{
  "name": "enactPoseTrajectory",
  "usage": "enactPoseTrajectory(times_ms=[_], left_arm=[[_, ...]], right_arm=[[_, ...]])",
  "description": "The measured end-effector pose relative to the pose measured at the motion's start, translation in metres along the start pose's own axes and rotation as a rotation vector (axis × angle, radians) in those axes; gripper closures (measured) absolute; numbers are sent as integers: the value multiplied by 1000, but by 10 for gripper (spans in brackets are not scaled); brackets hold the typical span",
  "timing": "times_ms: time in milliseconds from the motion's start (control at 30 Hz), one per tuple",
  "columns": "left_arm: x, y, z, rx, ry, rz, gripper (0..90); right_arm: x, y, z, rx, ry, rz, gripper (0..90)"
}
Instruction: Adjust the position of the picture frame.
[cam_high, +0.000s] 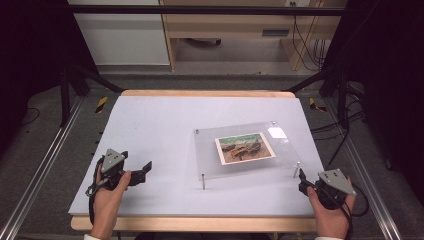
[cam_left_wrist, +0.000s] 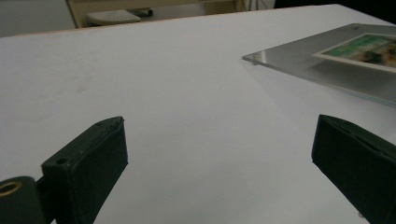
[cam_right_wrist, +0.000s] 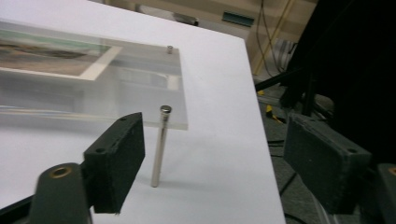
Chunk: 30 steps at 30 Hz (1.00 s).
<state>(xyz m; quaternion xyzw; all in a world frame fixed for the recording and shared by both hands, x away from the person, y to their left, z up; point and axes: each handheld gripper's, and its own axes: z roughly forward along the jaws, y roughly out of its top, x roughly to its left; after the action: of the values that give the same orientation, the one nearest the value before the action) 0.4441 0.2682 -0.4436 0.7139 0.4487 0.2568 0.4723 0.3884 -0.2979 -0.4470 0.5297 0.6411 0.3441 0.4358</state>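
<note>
**Clear panel on posts, both grippers apart from it**

A clear acrylic panel (cam_high: 240, 150) holding a colour picture card (cam_high: 245, 147) stands on thin metal posts (cam_right_wrist: 160, 145) right of centre on the white table (cam_high: 150, 125). The right gripper (cam_high: 312, 182), jaws spread, frames the near-right post untouched. The left gripper (cam_high: 142, 170), also gaping, sits well left.

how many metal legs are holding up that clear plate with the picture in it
4 metal legs, one at each corner of the clear plate: near left, near right just ahead of the right gripper, far left, and far right.
</note>
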Motion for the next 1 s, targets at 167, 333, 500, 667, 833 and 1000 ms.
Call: enactPoseTrajectory(times_ms=[167, 333, 500, 667, 833, 1000], left_arm=[[-13, -1, 2, -1, -137, -33, 46], [-19, -7, 7, -68, -284, -203, 46], [-23, -7, 2, -86, -270, -168, 46], [-28, -9, -5, -94, -200, -125, 78], [-38, -6, -2, -57, -120, -34, 78], [-49, -4, 5, -46, -134, 6, 78]], right_arm=[[-3, -3, 0, -9, 61, 55, 267], [-6, -6, 2, -21, 135, 105, 315], [-2, -6, 0, -18, 148, 113, 260], [0, -11, -11, -8, 175, 137, 201], [2, -15, -6, 28, 202, 137, 244], [9, -14, 17, 98, 213, 93, 370]])
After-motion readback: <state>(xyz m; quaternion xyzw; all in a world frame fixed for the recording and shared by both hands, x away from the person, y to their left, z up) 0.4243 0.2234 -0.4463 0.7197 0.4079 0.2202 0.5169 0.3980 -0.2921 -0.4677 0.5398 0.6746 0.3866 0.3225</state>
